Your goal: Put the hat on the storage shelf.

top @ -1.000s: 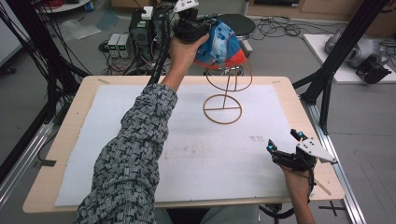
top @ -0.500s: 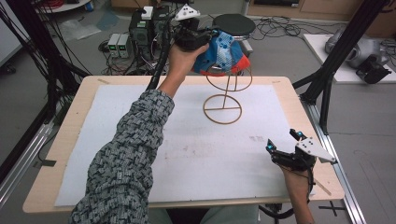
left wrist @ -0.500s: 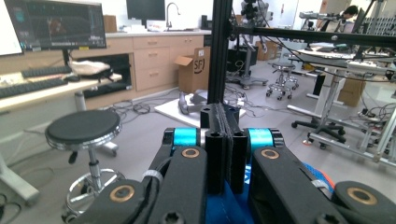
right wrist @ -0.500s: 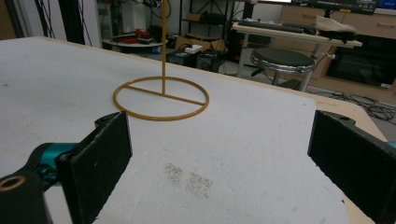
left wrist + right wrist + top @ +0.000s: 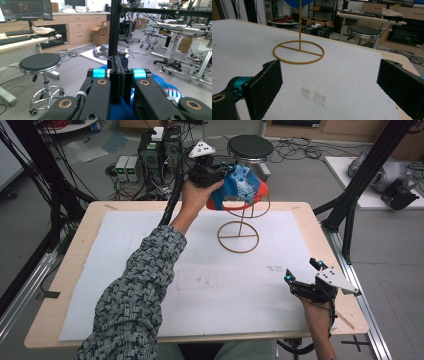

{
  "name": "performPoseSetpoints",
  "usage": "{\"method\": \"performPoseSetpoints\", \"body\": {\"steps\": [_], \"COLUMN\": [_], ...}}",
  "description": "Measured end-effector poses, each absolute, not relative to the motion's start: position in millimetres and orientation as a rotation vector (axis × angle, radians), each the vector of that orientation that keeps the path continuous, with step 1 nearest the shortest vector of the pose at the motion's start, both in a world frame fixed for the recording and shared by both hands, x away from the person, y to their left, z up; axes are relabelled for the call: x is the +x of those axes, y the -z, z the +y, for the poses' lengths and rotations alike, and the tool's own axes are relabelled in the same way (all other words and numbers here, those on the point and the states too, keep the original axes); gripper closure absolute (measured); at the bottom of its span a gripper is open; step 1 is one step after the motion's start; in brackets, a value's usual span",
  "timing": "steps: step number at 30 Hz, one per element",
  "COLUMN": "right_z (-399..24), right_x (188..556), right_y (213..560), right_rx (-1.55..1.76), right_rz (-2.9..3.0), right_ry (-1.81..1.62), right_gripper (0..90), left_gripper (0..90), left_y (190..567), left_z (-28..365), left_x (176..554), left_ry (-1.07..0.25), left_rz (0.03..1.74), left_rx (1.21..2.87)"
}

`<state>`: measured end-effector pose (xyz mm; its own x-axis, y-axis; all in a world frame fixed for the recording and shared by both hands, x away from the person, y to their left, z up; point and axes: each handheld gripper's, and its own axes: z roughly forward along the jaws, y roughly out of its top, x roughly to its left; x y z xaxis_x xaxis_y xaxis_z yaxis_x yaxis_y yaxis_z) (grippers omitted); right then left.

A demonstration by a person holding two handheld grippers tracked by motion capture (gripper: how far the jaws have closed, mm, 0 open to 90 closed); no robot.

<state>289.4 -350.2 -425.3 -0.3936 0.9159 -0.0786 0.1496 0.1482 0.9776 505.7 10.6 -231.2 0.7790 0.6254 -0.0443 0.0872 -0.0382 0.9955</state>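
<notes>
Left hand-held gripper (image 5: 231,172) is raised over the far edge of the worktop (image 5: 90,227), with its jaws pressed together on a blue cloth cap (image 5: 239,187) with a red-orange brim. Seen from the left gripper view, the two black jaws meet with a fold of dark fabric pinched between them, and blue striped cloth (image 5: 165,83) bulges out behind and to the right of them. Cap hangs at the top ring of a thin yellow wire stand (image 5: 240,232); whether the cloth rests on that ring or only overlaps it cannot be told from the high view. Stand has a round base ring flat on the white mat (image 5: 150,270) that covers the worktop, a single upright rod, and a ring at the top. Right hand-held gripper (image 5: 302,272) sits near the right front corner of the worktop, low over the mat, well apart from the stand. Its jaws are spread wide with nothing between them; the right gripper view looks past both black pads toward the stand's base ring (image 5: 298,52), with the underside of the blue cap (image 5: 295,2) at the top edge. Faint grey smudge (image 5: 314,96) marks the mat just ahead of the right jaws. Black stool (image 5: 250,147) stands on the floor beyond the worktop.
</notes>
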Motion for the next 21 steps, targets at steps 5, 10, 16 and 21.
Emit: {"method": "performPoseSetpoints", "body": {"steps": [5,10,16,21], "right_z": [-350,-350,-350,-350], "right_x": [289,290,290,290], "right_y": [425,426,426,426], "right_rx": [1.035,1.038,1.038,1.04], "right_rz": [1.688,1.687,1.69,1.689], "right_ry": [-1.315,-1.318,-1.317,-1.318], "right_gripper": [5.4,5.4,5.4,5.4], "left_gripper": [88.7,88.7,88.4,88.4], "left_y": [232,233,235,236], "left_z": [3,-8,-20,-31], "left_x": [500,493,487,481], "left_ry": [-0.474,-0.469,-0.454,-0.449], "left_rz": [0.554,0.517,0.486,0.456], "left_rx": [1.589,1.611,1.627,1.64]}}
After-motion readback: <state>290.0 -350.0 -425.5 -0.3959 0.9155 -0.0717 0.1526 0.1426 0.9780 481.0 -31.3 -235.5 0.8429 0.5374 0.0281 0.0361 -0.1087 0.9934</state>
